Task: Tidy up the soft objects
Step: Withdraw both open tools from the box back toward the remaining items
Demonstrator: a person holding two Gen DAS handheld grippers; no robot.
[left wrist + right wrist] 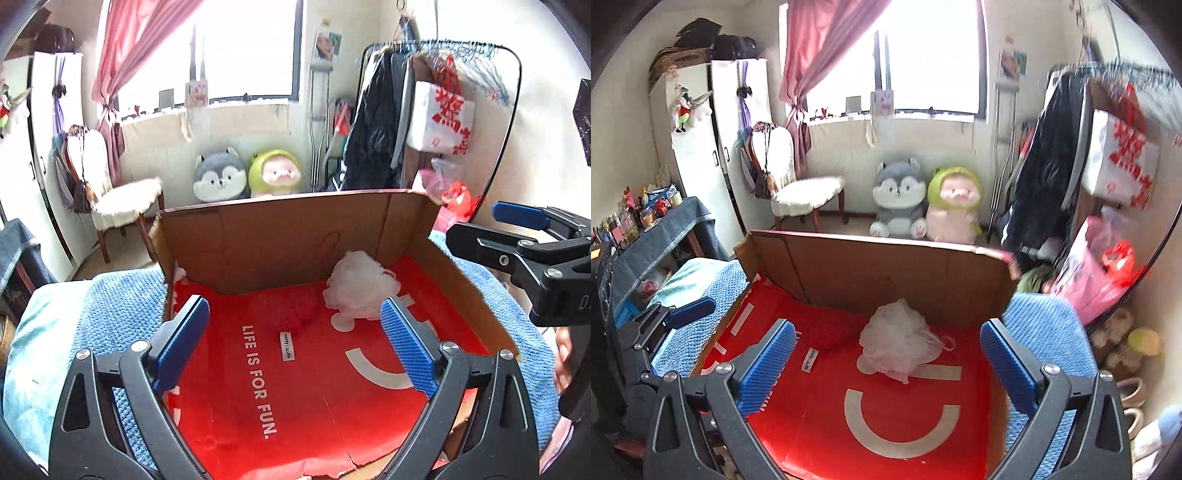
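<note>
Loofah [899, 341], towel [827, 330] perhaps, in box [871, 269].

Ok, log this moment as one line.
left gripper: open, empty | right gripper: open, empty | white mesh puff and red plush: in box | both above box
</note>
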